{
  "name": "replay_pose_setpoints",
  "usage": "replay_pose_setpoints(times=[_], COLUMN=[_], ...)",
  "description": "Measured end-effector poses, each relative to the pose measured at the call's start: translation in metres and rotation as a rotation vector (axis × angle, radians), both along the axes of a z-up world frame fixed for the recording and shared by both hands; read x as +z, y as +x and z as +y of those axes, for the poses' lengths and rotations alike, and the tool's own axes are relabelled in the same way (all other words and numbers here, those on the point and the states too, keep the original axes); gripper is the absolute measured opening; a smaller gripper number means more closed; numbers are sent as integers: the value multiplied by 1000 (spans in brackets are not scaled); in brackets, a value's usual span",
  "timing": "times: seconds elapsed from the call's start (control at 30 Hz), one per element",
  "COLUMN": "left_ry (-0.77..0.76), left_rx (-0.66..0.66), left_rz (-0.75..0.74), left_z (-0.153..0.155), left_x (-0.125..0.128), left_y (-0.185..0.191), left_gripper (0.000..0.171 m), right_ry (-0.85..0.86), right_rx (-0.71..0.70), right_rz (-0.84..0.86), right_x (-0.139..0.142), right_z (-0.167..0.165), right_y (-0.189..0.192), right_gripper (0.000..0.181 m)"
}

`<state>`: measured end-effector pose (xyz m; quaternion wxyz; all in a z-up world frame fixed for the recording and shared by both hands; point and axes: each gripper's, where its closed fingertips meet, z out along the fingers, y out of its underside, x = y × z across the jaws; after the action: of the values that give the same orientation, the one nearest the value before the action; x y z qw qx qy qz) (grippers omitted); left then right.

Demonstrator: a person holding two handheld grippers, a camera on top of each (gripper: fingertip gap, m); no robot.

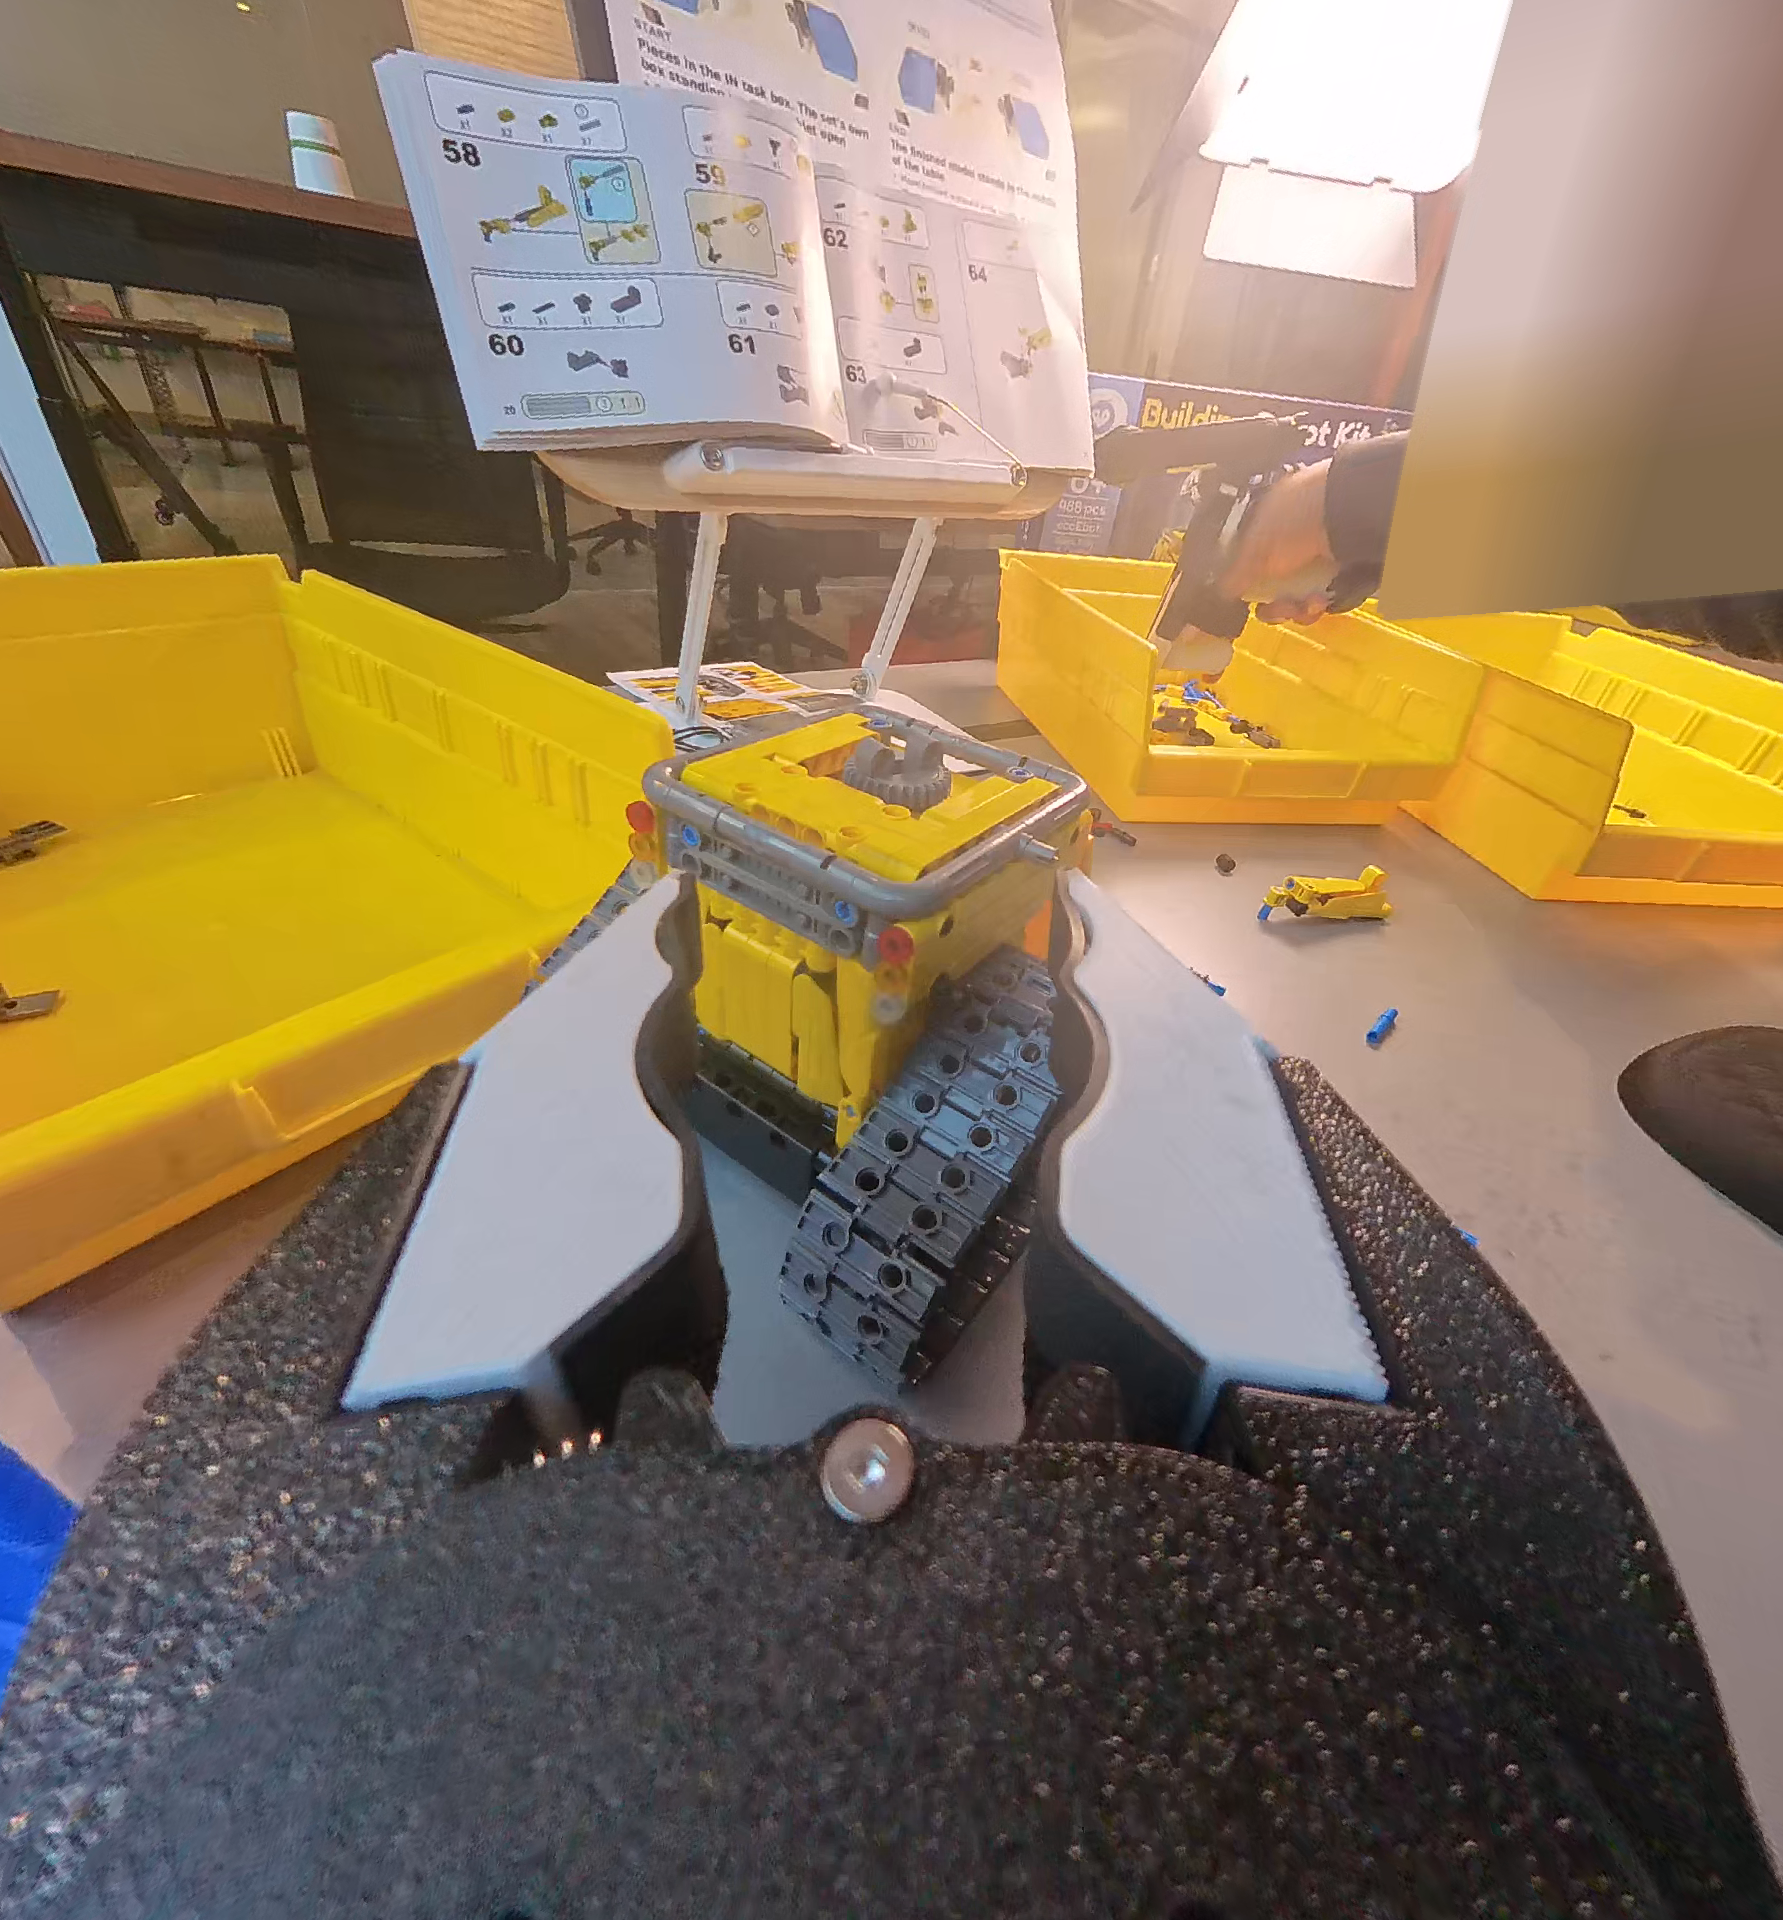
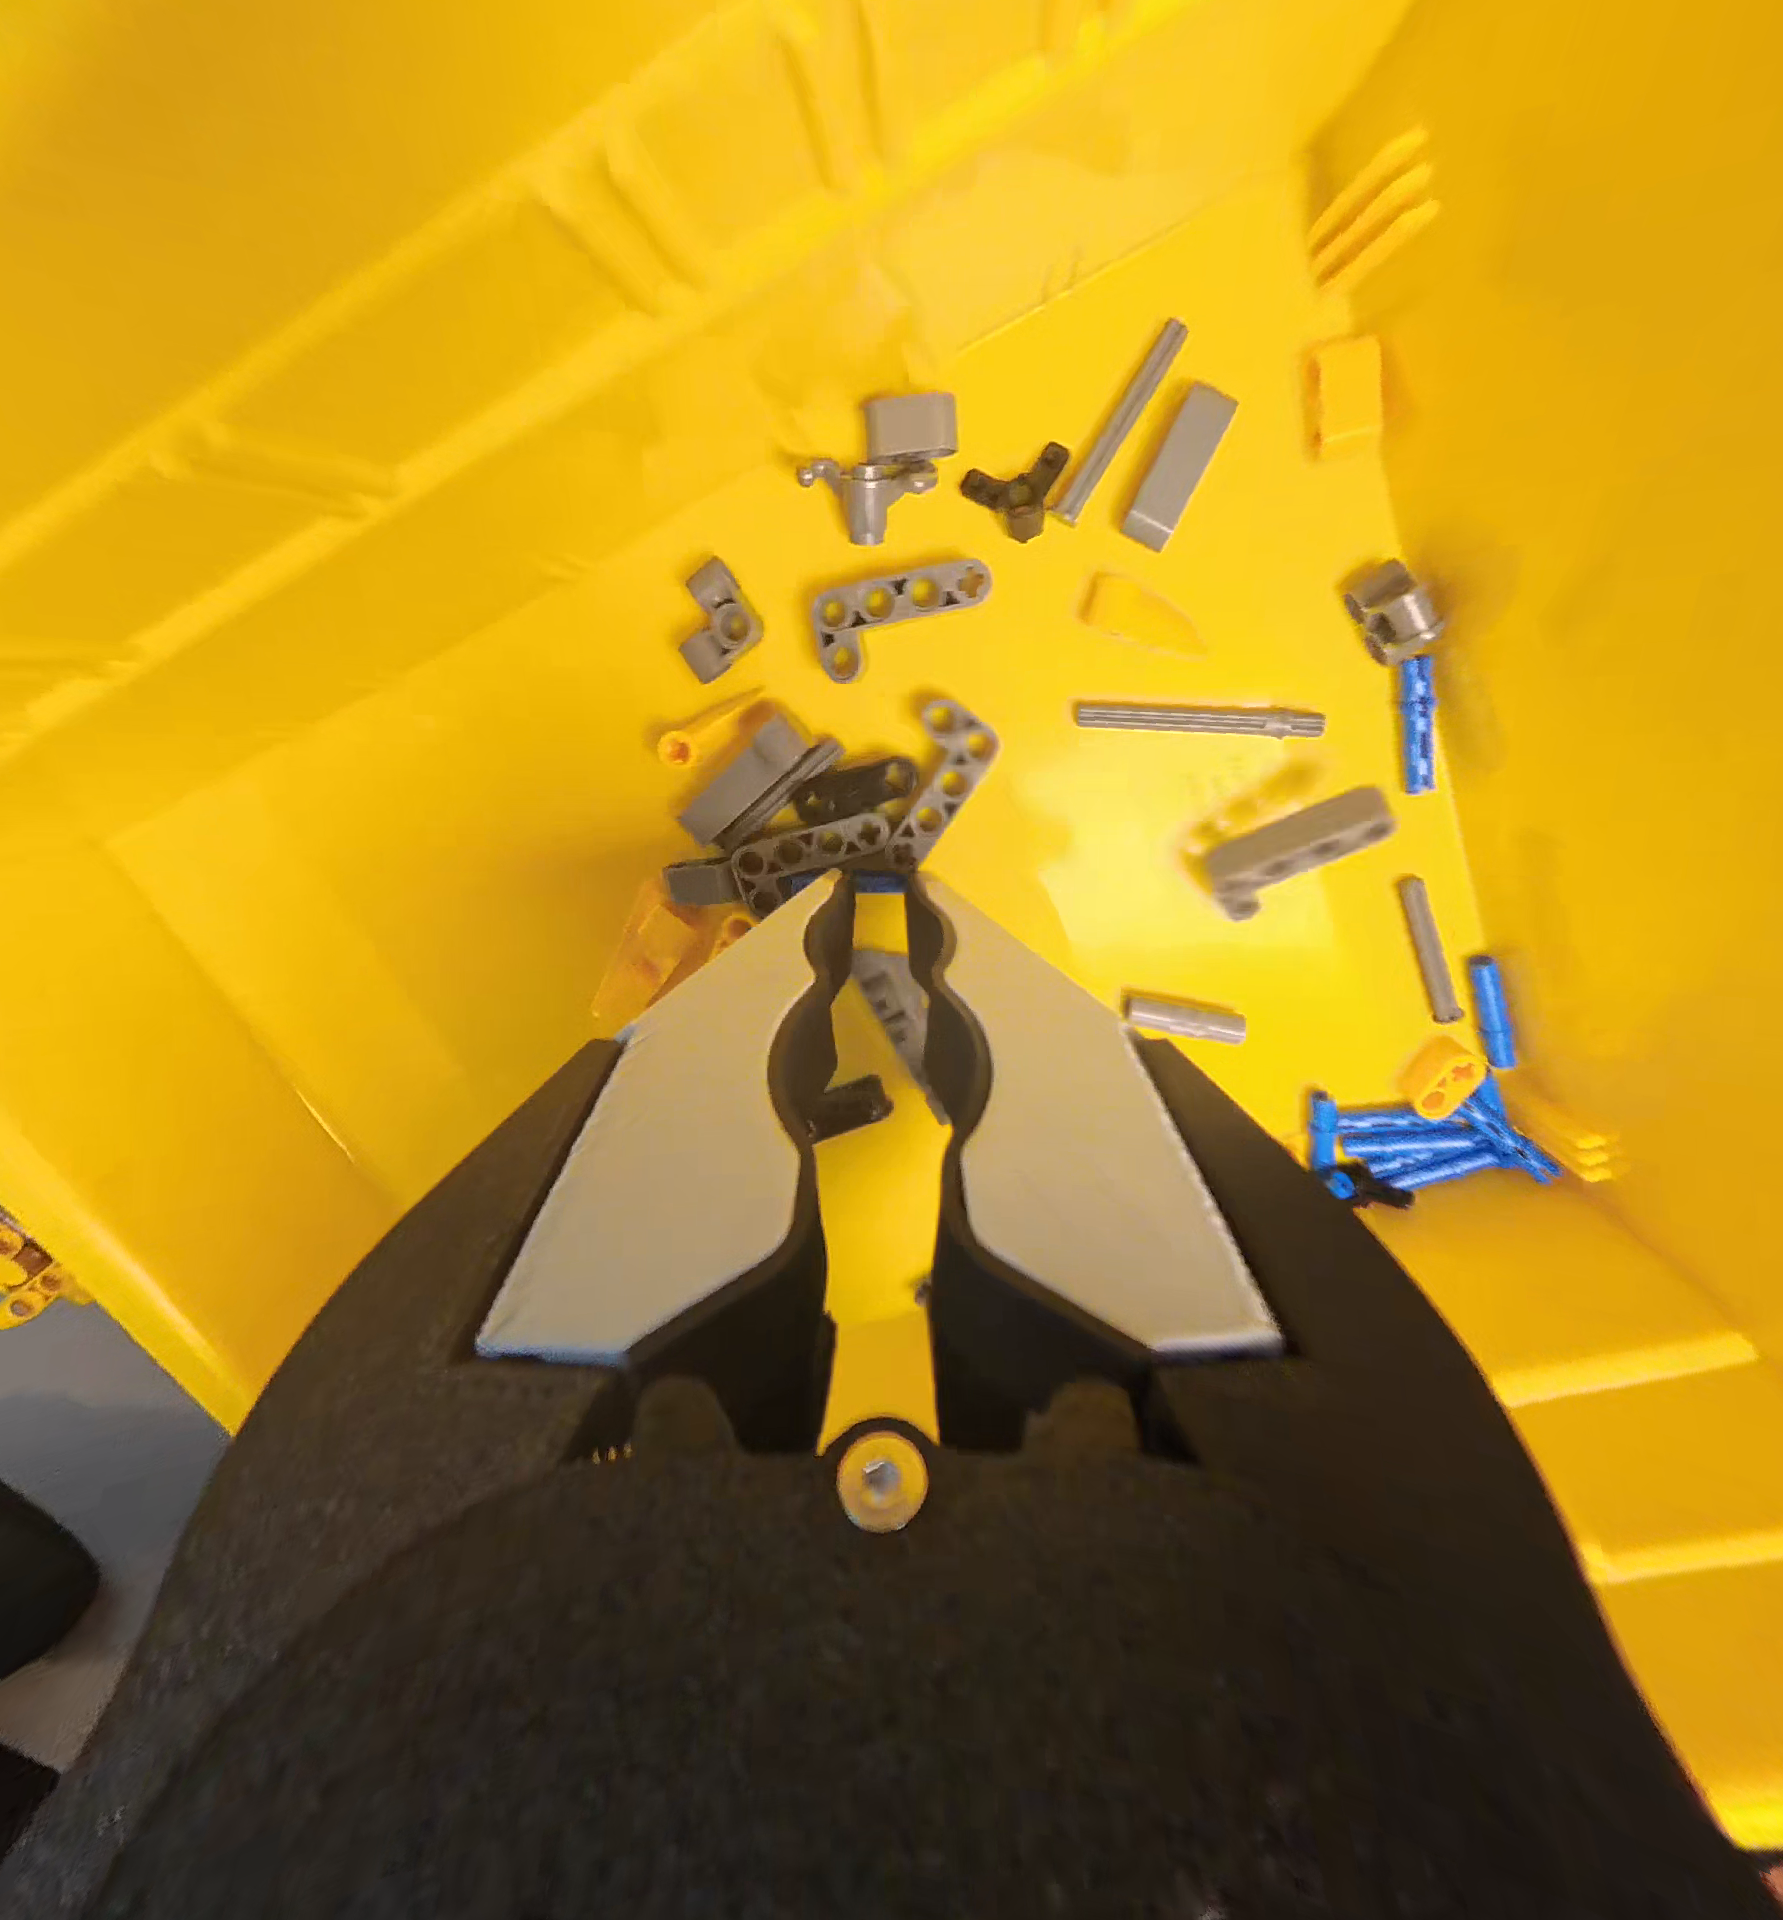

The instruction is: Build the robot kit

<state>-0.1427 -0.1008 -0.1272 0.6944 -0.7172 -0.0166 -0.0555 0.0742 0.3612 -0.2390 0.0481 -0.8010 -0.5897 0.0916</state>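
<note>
Tracked yellow model (image 1: 866,935) is sitting between the fingers of my left tool (image 1: 871,914), which is clamping it by the sides of its body; the model's grey tread is hanging down toward the camera over the grey worktop (image 1: 1489,1143). To the left I am seeing a large yellow bin (image 1: 243,935) with two small dark assemblies lying in it. Farther right, a small yellow sub-assembly (image 1: 1328,896) and a blue pin (image 1: 1381,1024) are lying loose on the worktop. Behind the model, an open instruction booklet (image 1: 658,260) is resting on a white stand (image 1: 835,483).

My right tool (image 2: 874,881) is reaching down into a second yellow bin (image 2: 347,520), and a hand (image 1: 1282,551) is gripping it in the left wrist view. Its fingers are standing narrowly apart; I cannot tell whether they are gripping anything. The tips are touching a pile of grey and black beams (image 2: 845,821). Beyond them, grey axles (image 2: 1199,719) and connectors are lying scattered, with blue pins (image 2: 1427,1143) gathering in the right corner.
</note>
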Motion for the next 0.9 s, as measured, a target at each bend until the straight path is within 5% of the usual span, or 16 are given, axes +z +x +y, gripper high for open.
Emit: replay_pose_setpoints(times=[0.63,0.9], left_ry=[-52,-63], left_rx=[4,7], left_rz=[9,10], left_z=[6,7], left_x=[-9,-11], left_y=[0,-1], left_gripper=[65,64], right_ry=[36,157], right_rx=[187,137], right_rz=[-77,-86], right_x=[-2,7], right_z=[-17,14], right_y=[11,15], right_gripper=[14,5])
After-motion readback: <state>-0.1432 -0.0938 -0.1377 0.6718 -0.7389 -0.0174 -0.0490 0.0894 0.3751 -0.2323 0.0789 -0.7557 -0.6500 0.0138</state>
